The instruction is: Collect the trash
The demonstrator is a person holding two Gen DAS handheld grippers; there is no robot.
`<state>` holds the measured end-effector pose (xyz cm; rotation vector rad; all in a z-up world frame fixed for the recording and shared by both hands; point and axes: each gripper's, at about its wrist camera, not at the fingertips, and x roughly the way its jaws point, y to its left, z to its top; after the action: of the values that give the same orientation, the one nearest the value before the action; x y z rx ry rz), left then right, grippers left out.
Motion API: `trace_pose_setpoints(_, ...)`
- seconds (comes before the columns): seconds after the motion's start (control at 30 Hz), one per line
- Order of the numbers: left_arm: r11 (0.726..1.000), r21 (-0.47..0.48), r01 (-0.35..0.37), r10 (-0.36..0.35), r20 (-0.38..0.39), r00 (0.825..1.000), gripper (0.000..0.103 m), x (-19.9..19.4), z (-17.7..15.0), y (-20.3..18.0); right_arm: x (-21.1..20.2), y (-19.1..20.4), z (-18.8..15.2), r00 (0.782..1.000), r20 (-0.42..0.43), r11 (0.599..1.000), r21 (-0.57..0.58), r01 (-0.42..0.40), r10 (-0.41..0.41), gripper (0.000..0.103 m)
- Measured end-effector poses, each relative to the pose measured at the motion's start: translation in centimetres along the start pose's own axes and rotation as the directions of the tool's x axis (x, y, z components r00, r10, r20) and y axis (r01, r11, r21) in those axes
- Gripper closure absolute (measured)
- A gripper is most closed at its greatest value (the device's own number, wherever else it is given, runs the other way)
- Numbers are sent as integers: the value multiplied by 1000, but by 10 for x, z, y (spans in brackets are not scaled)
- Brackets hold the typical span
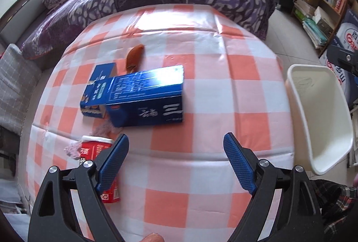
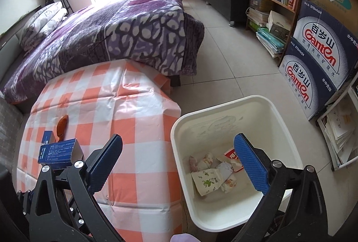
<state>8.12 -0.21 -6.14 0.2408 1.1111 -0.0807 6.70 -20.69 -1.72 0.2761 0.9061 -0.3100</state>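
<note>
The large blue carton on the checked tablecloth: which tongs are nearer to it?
Left. The left tongs hover open just in front of the large blue carton. The right tongs hang open at the white bin, off the table's side.

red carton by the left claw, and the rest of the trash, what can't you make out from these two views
- Red carton, left wrist view: the left claw finger covers its middle; print unreadable.
- Pink crumpled scrap, left wrist view: blurred and half tucked under the blue box; material unclear.
- Brown item, both views: too small to identify.
- White bin, right wrist view: the right claw finger hides part of the red packet.
</note>
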Motion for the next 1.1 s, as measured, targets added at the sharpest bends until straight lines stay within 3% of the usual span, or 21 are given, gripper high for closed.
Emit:
trace_pose_setpoints(0.17, 993, -58, -99, 94, -83, 992, 19, 15, -10, 43, 12, 31, -9, 998, -51, 998, -57, -28, 25, 7)
trace_pose_setpoints(0.33, 987, -100, -128, 108, -179, 978, 19, 34, -21, 73, 20, 56, -16, 995, -84, 995, -85, -53, 46, 7)
trace_pose_setpoints(0.47, 985, -143, -100, 67, -219, 973, 22, 42, -28, 95, 26, 76, -21, 993, -103, 991, -114, -70, 58, 7)
trace_pose_setpoints(0.53, 985, -161, -68, 28, -241, 970, 45, 46, -32, 106, 29, 87, -25, 991, -117, 988, -130, -80, 65, 7)
trace_pose_setpoints(0.67, 976, -216, 4, -63, -268, 961, 50, 49, -38, 129, 36, 103, -31, 985, -153, 983, -149, -107, 84, 7)
trace_pose_setpoints(0.87, 911, -385, 149, -238, -193, 952, 51, 34, -37, 181, 38, 129, -38, 981, -157, 969, -198, -148, 118, 7)
trace_pose_setpoints(1.1, 849, -497, 179, -245, -71, 967, 51, 5, -28, 229, 30, 176, -52, 976, -114, 890, -402, -217, 186, 7)
